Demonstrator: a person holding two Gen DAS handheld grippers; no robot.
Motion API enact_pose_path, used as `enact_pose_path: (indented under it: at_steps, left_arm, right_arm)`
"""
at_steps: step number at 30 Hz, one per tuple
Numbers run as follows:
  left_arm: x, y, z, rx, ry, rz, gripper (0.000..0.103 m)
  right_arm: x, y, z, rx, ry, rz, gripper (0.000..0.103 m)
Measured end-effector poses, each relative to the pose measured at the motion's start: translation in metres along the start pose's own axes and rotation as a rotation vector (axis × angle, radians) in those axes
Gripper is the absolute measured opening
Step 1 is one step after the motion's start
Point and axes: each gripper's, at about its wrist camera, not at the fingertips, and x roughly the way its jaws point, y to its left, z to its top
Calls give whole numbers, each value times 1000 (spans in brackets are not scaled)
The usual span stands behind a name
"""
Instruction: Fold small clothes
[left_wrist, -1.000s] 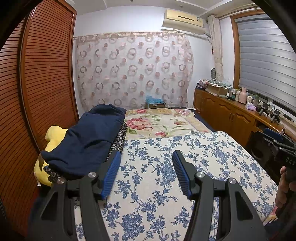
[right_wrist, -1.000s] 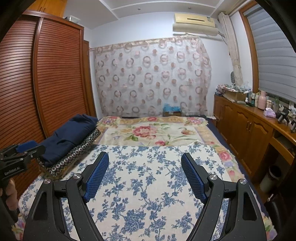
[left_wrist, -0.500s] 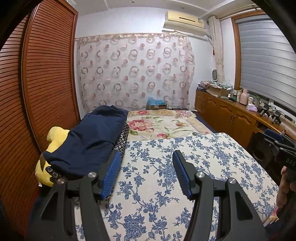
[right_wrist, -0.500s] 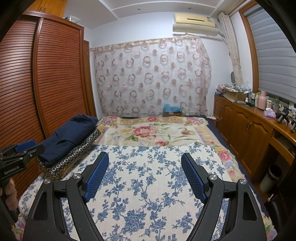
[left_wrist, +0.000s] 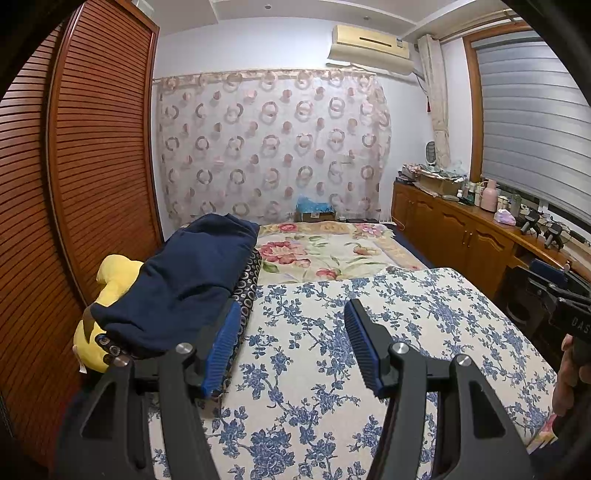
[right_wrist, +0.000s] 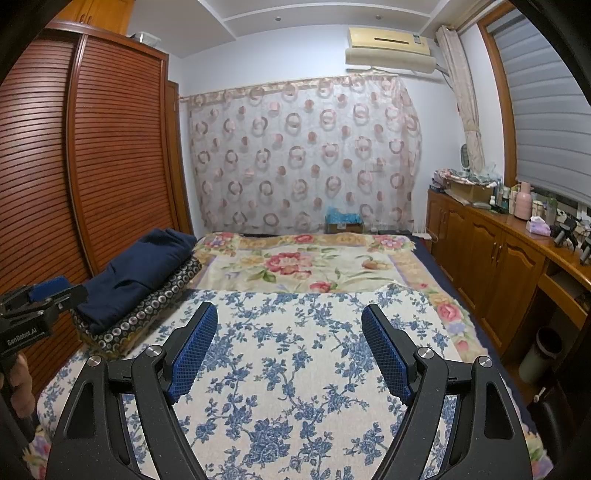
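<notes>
A folded navy garment (left_wrist: 184, 280) lies on a black cloth with white rings (left_wrist: 248, 284) at the left side of the bed. In the right wrist view the same navy garment (right_wrist: 140, 273) rests on the ringed cloth (right_wrist: 155, 314). My left gripper (left_wrist: 293, 306) is open above the blue-flowered bedspread (left_wrist: 332, 354), its left pad close beside the garment pile, with nothing between its fingers. My right gripper (right_wrist: 290, 310) is open wider over the bedspread (right_wrist: 295, 369), also holding nothing.
A yellow plush toy (left_wrist: 110, 280) sits behind the pile against the slatted wooden wardrobe (left_wrist: 92, 166). A flowered blanket (right_wrist: 295, 266) covers the far half of the bed. A wooden sideboard (right_wrist: 498, 258) crowded with bottles runs along the right wall.
</notes>
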Motion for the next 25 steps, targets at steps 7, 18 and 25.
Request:
enact_pose_path:
  at_steps: [7,18,25]
  left_arm:
    - [0,0,0,0,-3,3,58]
    - [-1,0,-1,0,-2,1,58]
    - [-1,1,0,0,-4,3,58]
  right_arm:
    - [0,0,0,1,-1,1,82]
    - [0,1,0,-1,0,0,82]
    - [0,0,0,-1,0,0,82]
